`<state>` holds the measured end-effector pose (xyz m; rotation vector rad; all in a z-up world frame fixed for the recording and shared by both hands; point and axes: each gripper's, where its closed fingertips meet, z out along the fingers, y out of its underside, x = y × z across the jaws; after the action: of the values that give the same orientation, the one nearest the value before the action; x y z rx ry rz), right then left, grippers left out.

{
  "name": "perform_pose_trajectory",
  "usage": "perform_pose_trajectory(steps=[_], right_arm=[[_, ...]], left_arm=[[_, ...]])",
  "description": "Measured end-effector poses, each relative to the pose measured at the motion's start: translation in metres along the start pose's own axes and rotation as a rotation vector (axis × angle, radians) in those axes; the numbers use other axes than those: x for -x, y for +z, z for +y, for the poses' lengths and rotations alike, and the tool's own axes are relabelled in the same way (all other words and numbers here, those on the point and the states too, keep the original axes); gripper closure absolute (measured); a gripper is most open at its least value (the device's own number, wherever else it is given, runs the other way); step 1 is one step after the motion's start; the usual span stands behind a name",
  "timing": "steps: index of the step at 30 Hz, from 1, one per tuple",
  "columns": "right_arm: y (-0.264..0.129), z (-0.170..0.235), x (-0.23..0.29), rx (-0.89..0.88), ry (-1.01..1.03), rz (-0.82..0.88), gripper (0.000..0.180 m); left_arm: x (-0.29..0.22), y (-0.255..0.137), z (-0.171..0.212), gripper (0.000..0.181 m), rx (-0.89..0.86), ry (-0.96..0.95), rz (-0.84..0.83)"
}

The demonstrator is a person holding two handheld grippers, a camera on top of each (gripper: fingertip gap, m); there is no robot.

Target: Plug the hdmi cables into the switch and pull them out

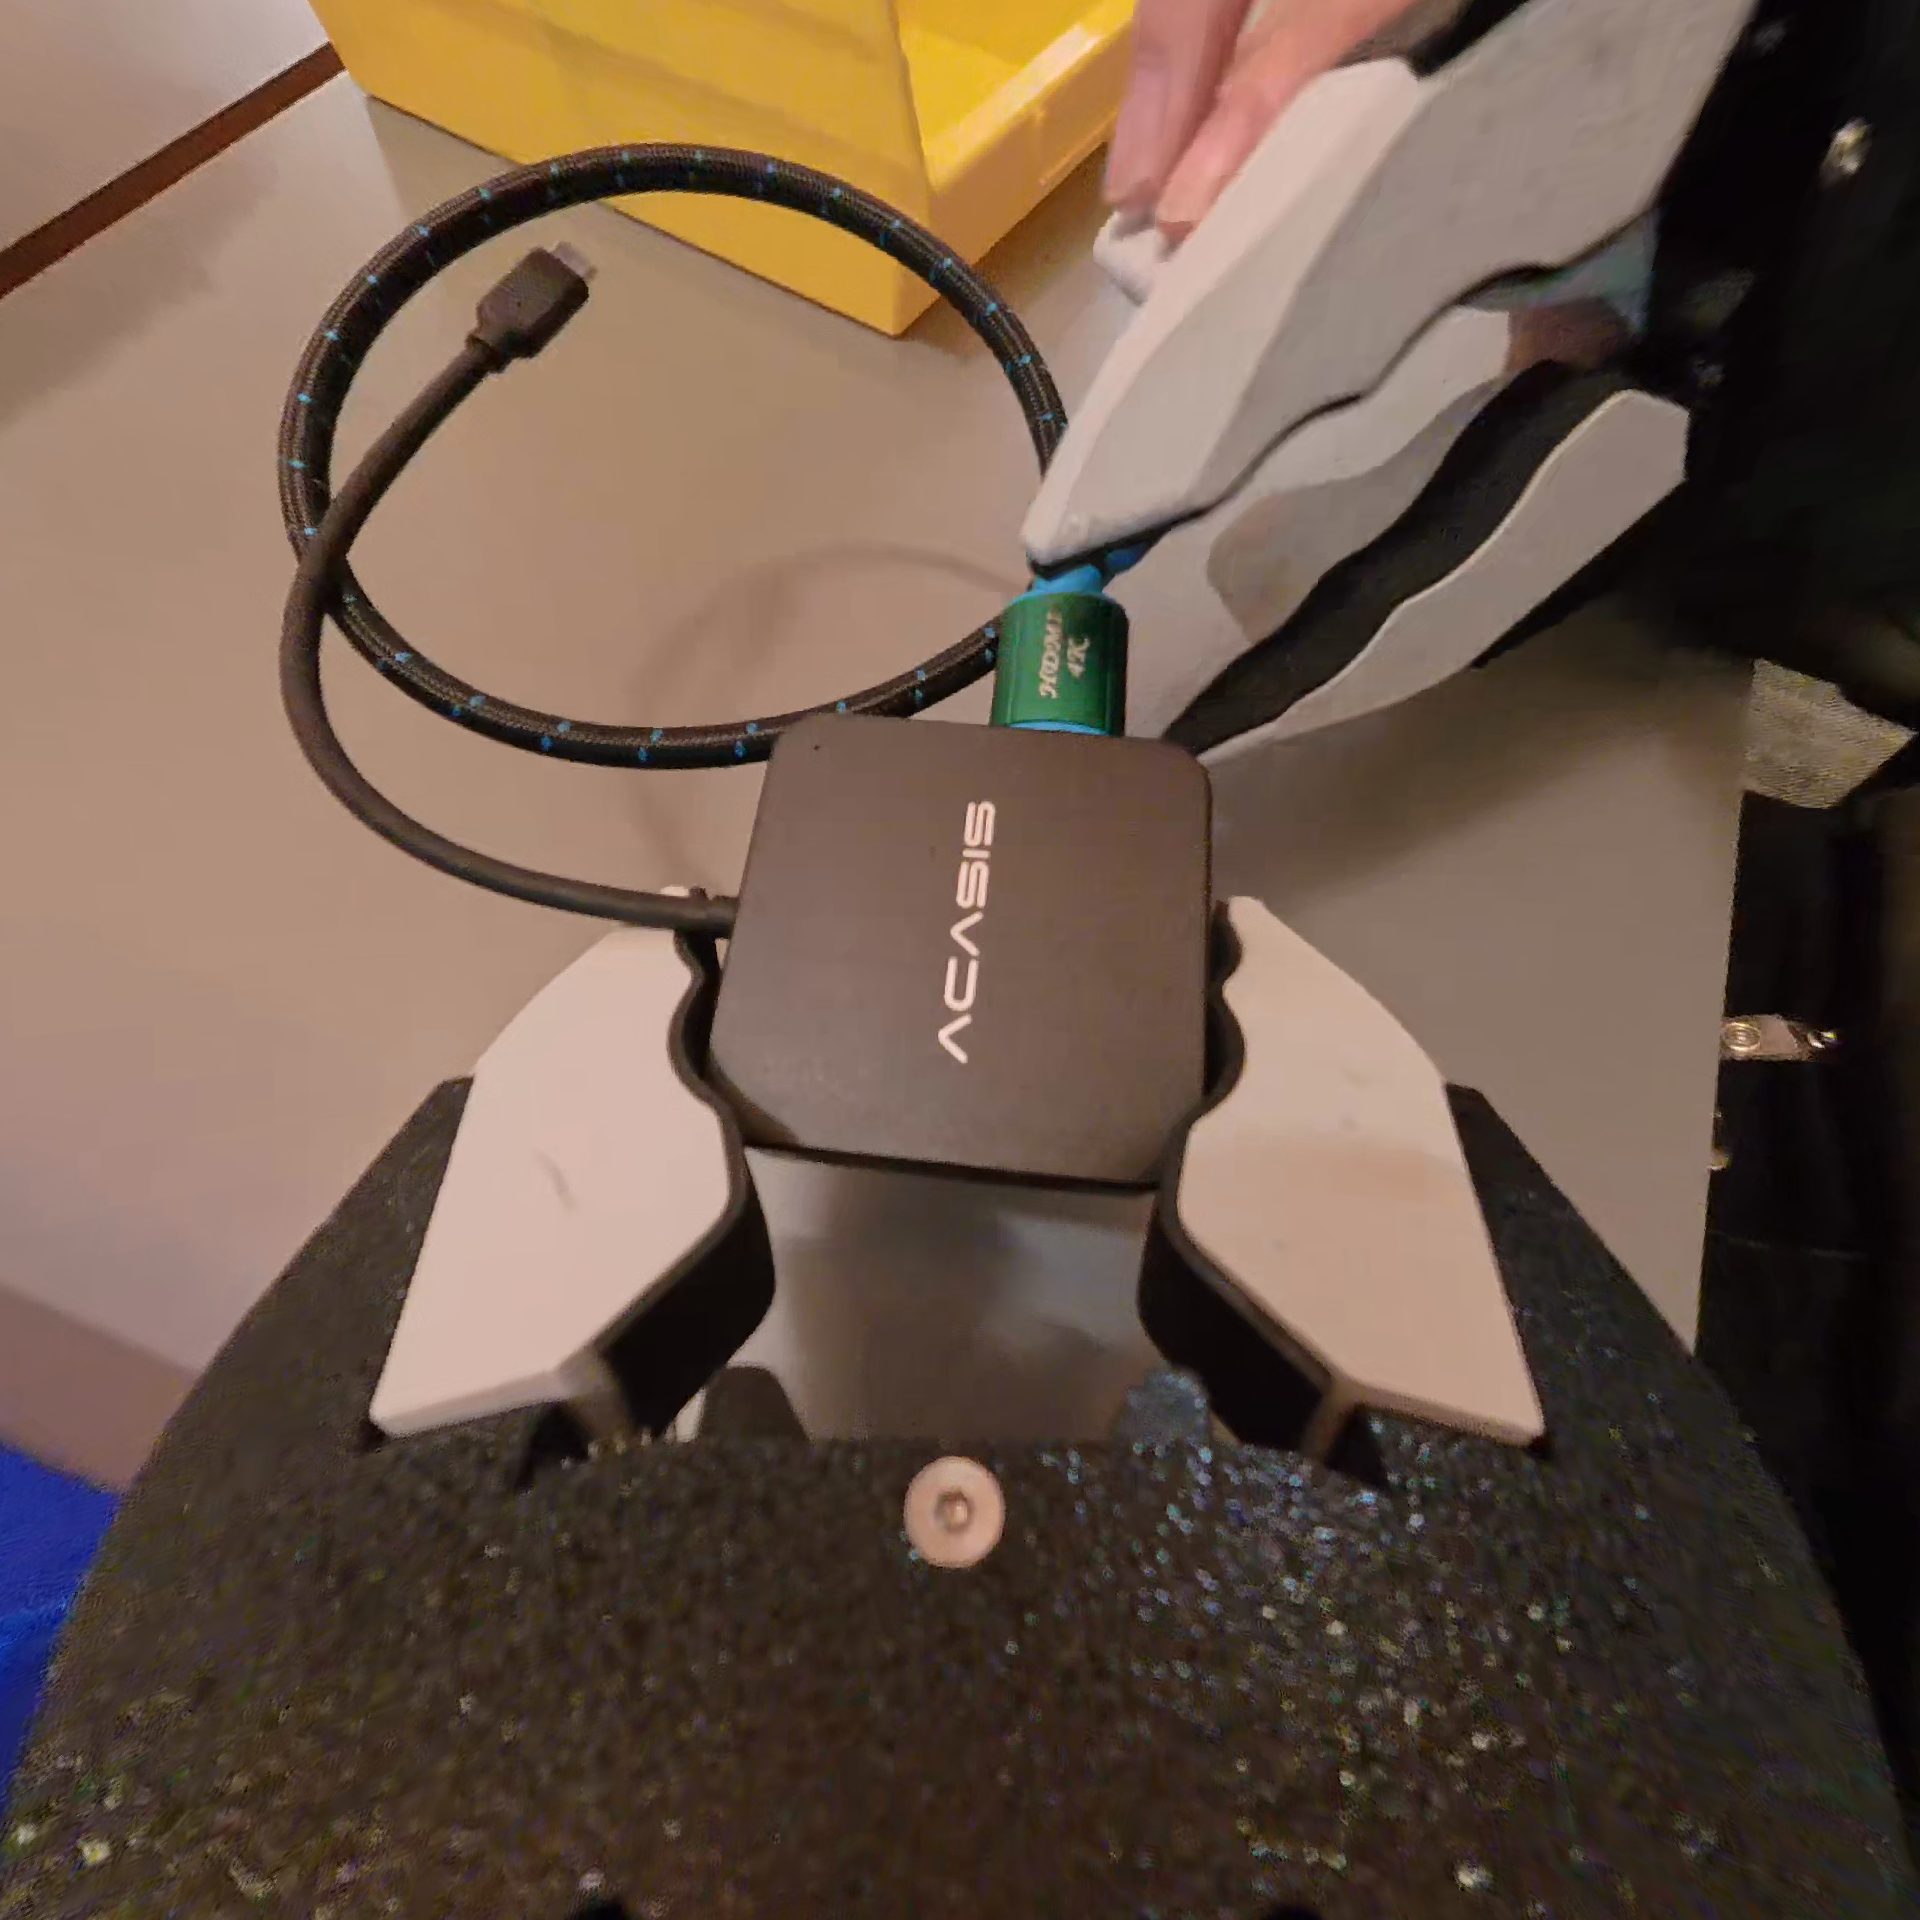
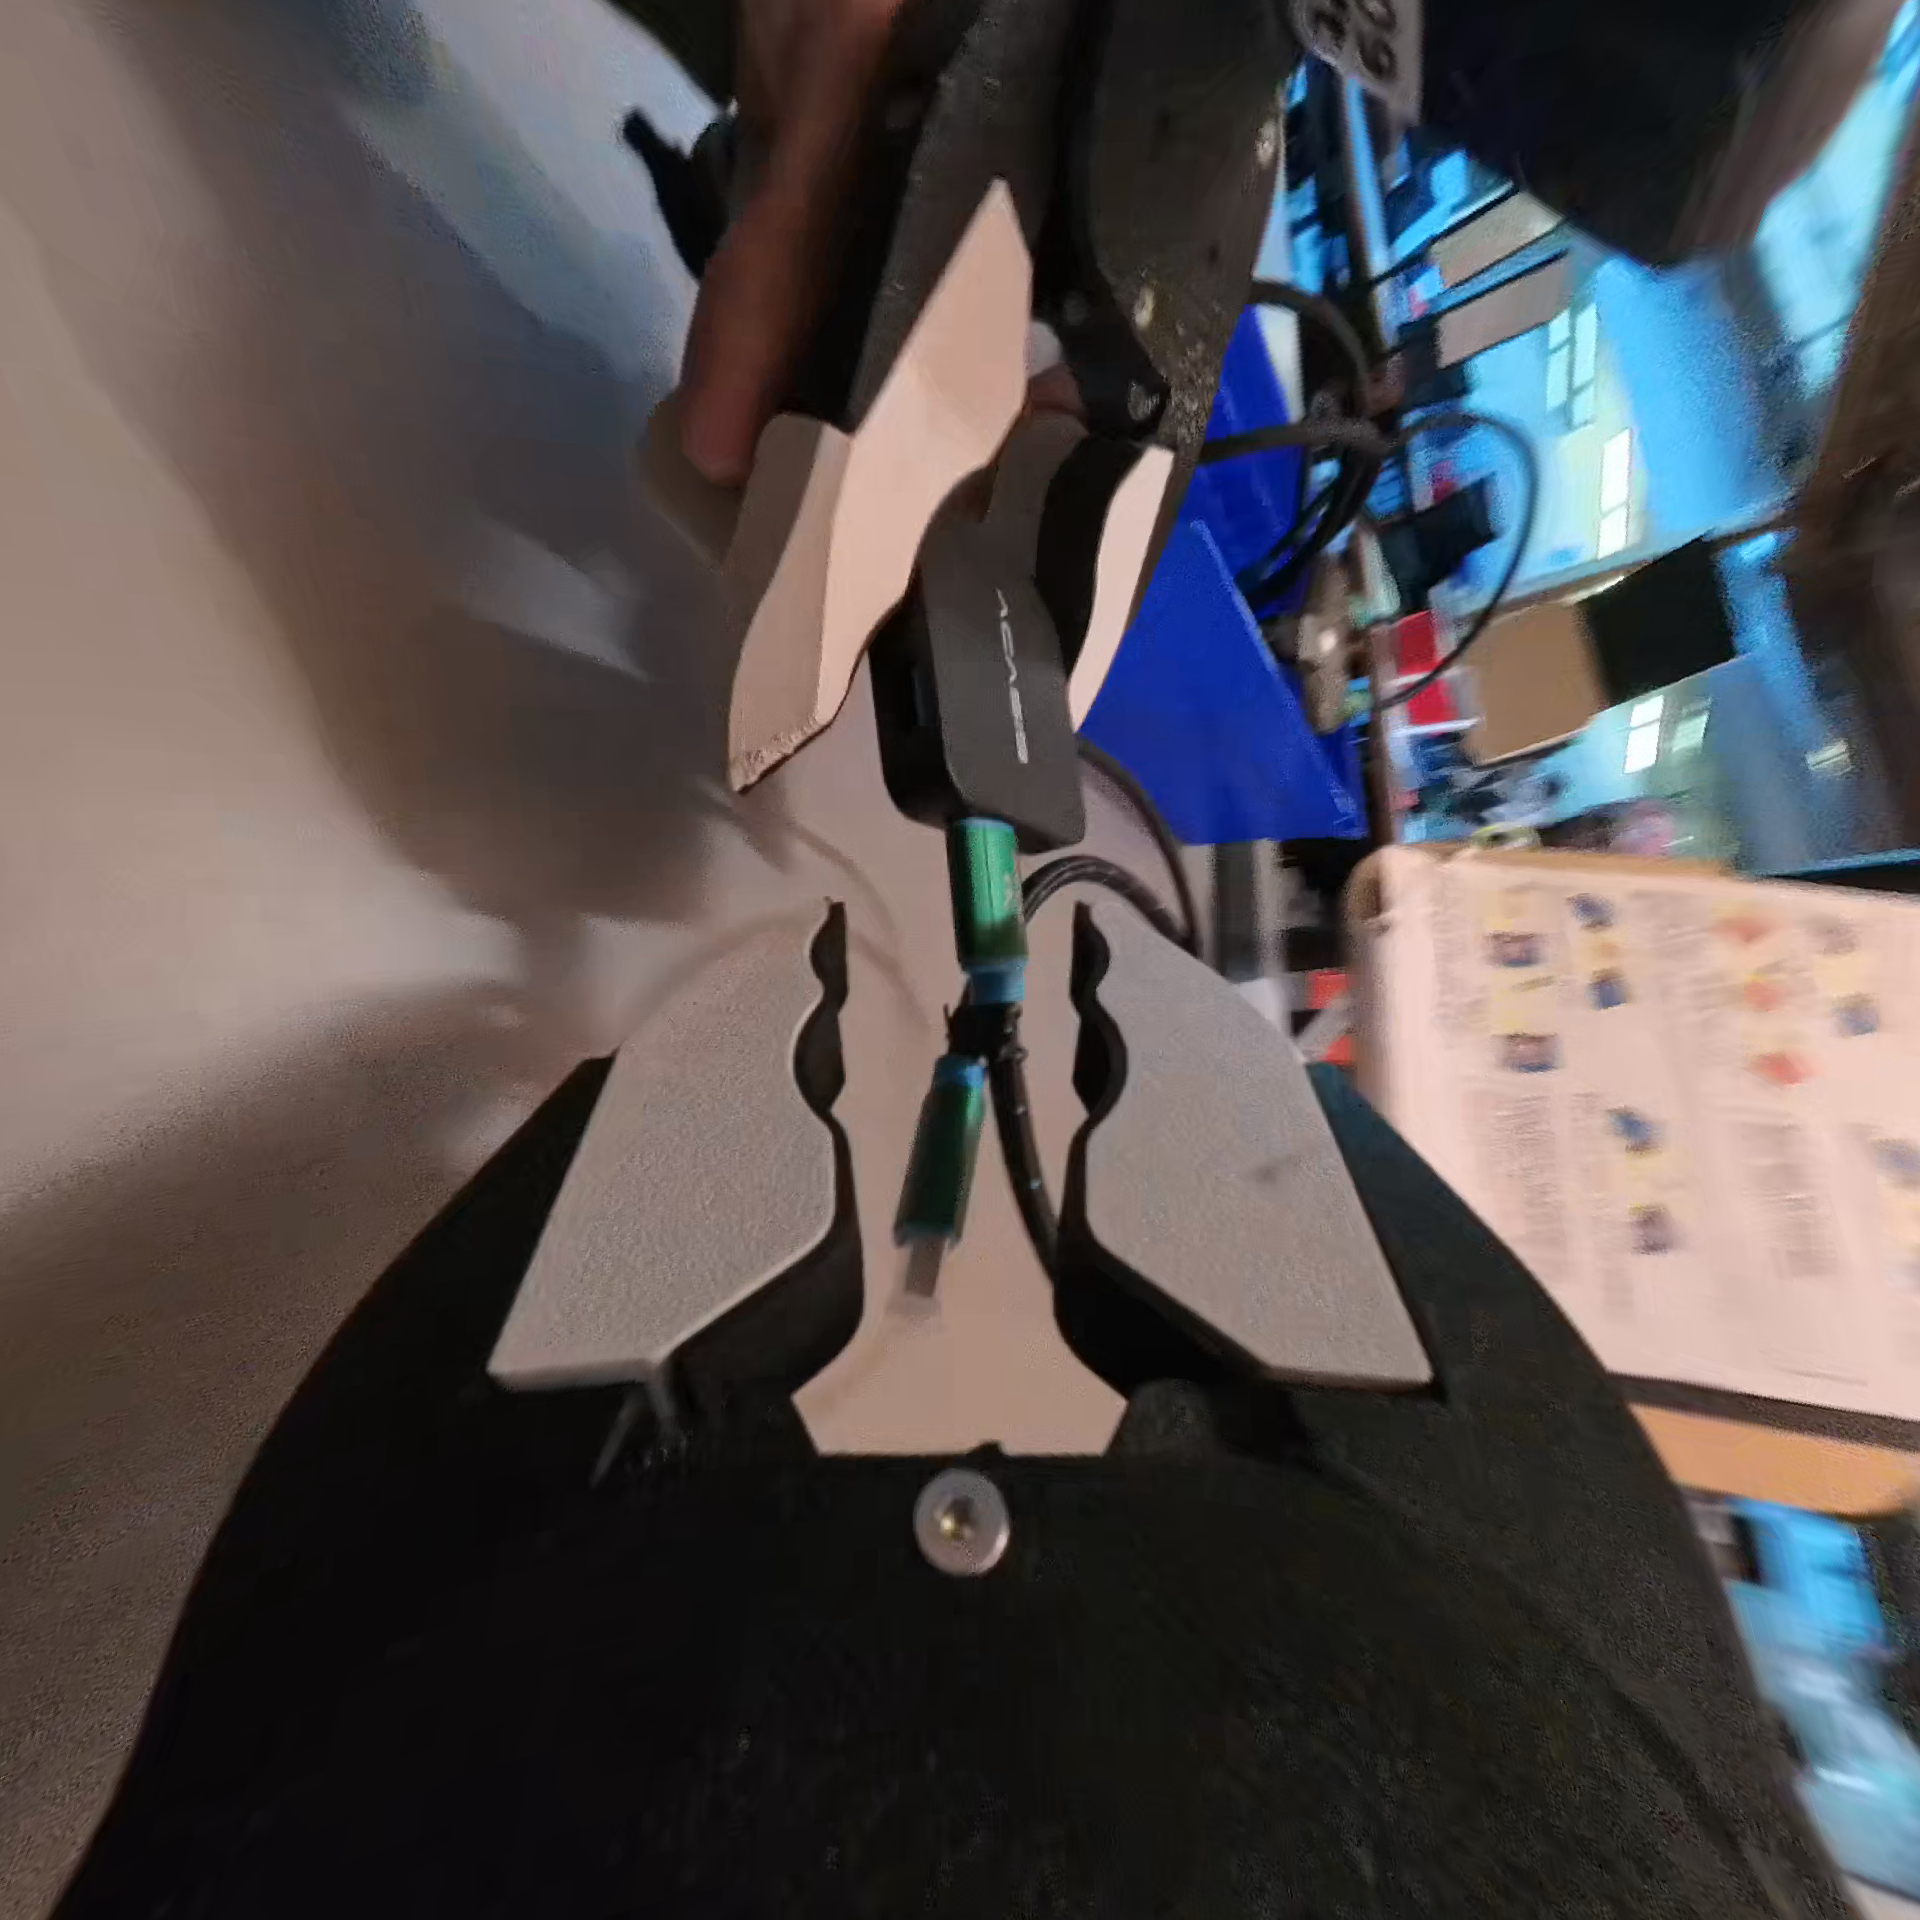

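My left gripper (image 1: pixel 961 914) is shut on the black square switch (image 1: pixel 966 966) and holds it by its two sides. A green HDMI plug (image 1: pixel 1060 665) sits in the switch's far edge, and its black-and-blue braided cable (image 1: pixel 665 177) loops over the table. My right gripper (image 2: pixel 956 914) is open, and its fingers (image 1: pixel 1247 312) straddle the blue collar behind the plug without closing on it. In the right wrist view the plugged end (image 2: pixel 987 894) and the cable's free green plug (image 2: pixel 940 1174) both lie between the open fingers. The switch (image 2: pixel 997 686) shows there too. The switch's own thin lead ends in a small connector (image 1: pixel 530 296).
A yellow bin (image 1: pixel 779 125) stands at the back of the grey table (image 1: pixel 208 623). A white box with printed pictures (image 2: pixel 1662 1122) and a blue bin (image 2: pixel 1226 675) are to the right. A person's hand (image 1: pixel 1195 94) holds the right gripper.
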<state>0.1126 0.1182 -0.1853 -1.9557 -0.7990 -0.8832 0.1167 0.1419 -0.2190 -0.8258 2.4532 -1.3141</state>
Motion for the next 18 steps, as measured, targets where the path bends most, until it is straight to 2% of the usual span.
perform_pose_trajectory(steps=[1,4,7,8,13,18], right_arm=[[-0.003,0.000,-0.001,-0.017,0.082,-0.022,0.134],[-0.009,-0.005,-0.001,-0.077,0.362,-0.128,0.117],[-0.012,-0.011,-0.001,-0.115,0.498,-0.194,0.118],[-0.013,-0.013,0.001,-0.122,0.526,-0.221,0.119],[-0.014,-0.015,0.002,-0.156,0.582,-0.260,0.153],[-0.011,-0.009,0.018,-0.104,0.585,-0.344,0.152]], left_arm=[[-0.001,-0.001,-0.002,0.092,-0.016,0.009,0.007],[-0.002,-0.004,-0.006,0.092,-0.041,0.102,-0.003],[-0.001,-0.004,-0.005,0.092,-0.023,0.198,-0.047],[0.000,-0.003,-0.005,0.092,-0.020,0.206,-0.055],[-0.004,0.001,-0.004,0.092,0.001,0.297,-0.064],[-0.014,0.009,-0.002,0.092,0.027,0.384,-0.050]])
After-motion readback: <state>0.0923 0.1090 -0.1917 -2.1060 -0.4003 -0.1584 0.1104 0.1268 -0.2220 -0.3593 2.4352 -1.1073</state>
